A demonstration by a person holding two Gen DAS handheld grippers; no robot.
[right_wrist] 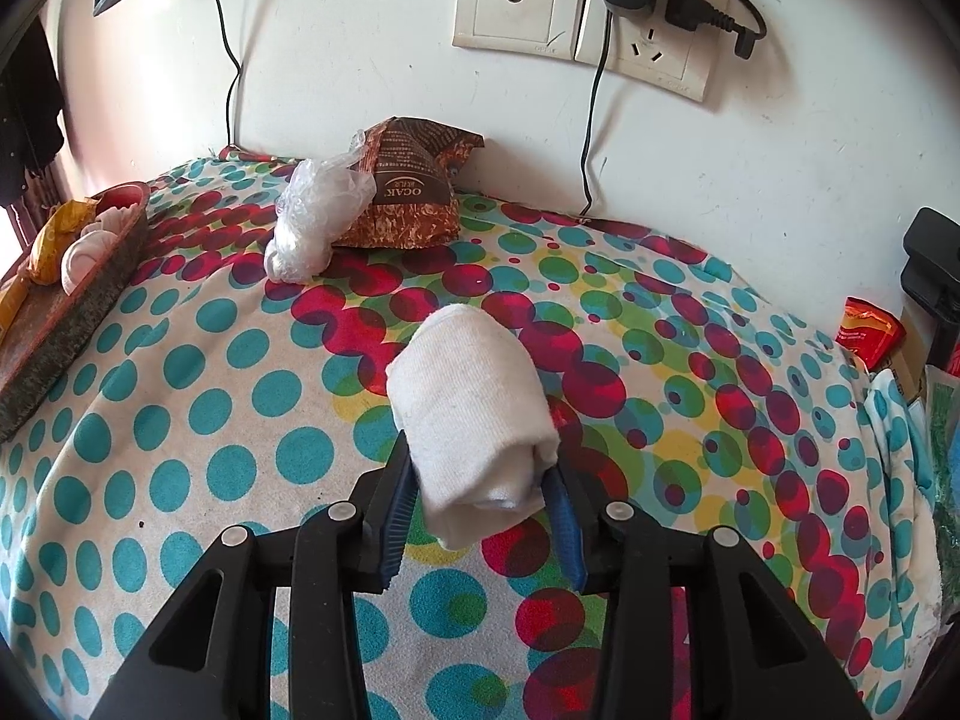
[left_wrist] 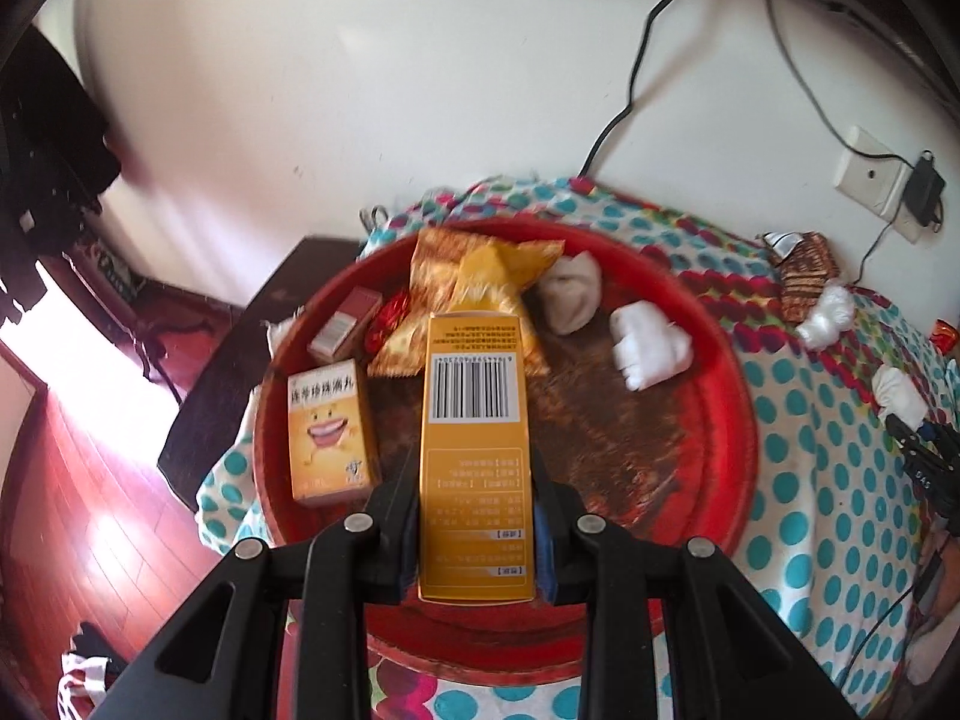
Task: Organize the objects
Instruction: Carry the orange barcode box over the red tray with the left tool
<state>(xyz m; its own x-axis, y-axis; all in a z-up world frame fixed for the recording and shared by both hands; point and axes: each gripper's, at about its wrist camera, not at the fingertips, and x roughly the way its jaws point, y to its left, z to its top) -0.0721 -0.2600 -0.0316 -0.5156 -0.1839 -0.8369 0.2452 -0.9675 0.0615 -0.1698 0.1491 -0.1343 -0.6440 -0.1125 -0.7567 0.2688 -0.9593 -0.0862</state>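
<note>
My left gripper (left_wrist: pixel 474 480) is shut on a tall yellow box (left_wrist: pixel 474 396) with a barcode, held above the round red tray (left_wrist: pixel 738 420). In the tray lie a yellow box with a smiling face (left_wrist: pixel 330 426), a small red and white box (left_wrist: pixel 345 324), gold snack bags (left_wrist: pixel 480 282) and two rolled white socks (left_wrist: pixel 573 294). My right gripper (right_wrist: pixel 480 468) is shut on another rolled white sock (right_wrist: pixel 468 396), just above the dotted cloth (right_wrist: pixel 210 420). The tray (right_wrist: pixel 72 312) shows at that view's left edge.
A brown snack bag (right_wrist: pixel 414 192) and a crumpled clear plastic bag (right_wrist: pixel 318 216) lie near the wall. A red packet (right_wrist: pixel 870 330) sits at the cloth's right edge. Wall sockets (right_wrist: pixel 648 48) with cables hang behind. A dark low table (left_wrist: pixel 240 360) and red wood floor lie left of the tray.
</note>
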